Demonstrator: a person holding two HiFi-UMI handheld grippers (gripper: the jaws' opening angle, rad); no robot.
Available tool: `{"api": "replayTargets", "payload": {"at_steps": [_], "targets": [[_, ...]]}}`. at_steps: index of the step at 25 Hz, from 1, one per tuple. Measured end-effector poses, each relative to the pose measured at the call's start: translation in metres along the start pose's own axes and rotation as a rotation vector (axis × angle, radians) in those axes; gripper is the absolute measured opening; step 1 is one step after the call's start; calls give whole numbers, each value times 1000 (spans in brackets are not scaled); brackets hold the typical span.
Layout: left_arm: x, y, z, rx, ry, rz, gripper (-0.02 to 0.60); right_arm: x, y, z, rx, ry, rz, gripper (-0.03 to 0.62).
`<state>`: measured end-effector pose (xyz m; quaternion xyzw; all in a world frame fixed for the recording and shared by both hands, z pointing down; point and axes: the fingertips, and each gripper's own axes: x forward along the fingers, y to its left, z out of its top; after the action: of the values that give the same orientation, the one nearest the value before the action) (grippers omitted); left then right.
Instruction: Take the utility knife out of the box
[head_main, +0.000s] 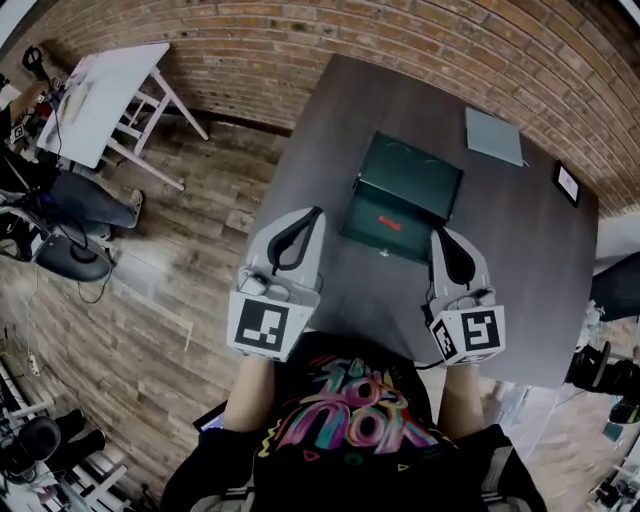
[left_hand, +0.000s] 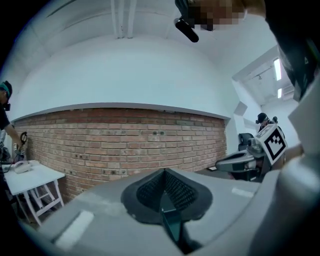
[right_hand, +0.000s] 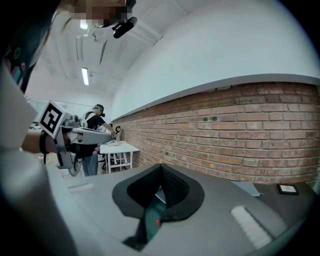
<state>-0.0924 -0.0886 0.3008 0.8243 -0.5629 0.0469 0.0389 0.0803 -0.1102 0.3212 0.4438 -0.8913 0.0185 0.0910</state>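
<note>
A dark green box (head_main: 402, 193) lies open in the middle of the dark table (head_main: 520, 260), its lid tipped toward the brick wall. Inside it lies a small red utility knife (head_main: 388, 224). My left gripper (head_main: 317, 211) hovers just left of the box, jaws shut and empty. My right gripper (head_main: 436, 231) is just right of the box, also shut and empty. In the left gripper view the pads (left_hand: 175, 189) meet at the tip. In the right gripper view a sliver of green box and the red knife (right_hand: 158, 223) shows below the closed tips (right_hand: 160, 166).
A pale blue-grey sheet (head_main: 493, 135) and a small black framed item (head_main: 567, 182) lie at the table's far right. A white side table (head_main: 100, 95) stands on the wooden floor to the left, by the brick wall (head_main: 330, 30). People stand near it.
</note>
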Motion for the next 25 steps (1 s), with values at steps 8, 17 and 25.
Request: {"api": "replayTargets", "payload": {"at_steps": [8, 17, 25], "targets": [[46, -13, 9, 17, 9, -52, 2, 1, -38, -5, 14, 23, -26, 0], [69, -22, 0, 17, 47, -137, 2, 16, -41, -21, 29, 84, -29, 0], [94, -19, -11, 8, 68, -226, 2, 29, -45, -34, 61, 101, -106, 0]]}}
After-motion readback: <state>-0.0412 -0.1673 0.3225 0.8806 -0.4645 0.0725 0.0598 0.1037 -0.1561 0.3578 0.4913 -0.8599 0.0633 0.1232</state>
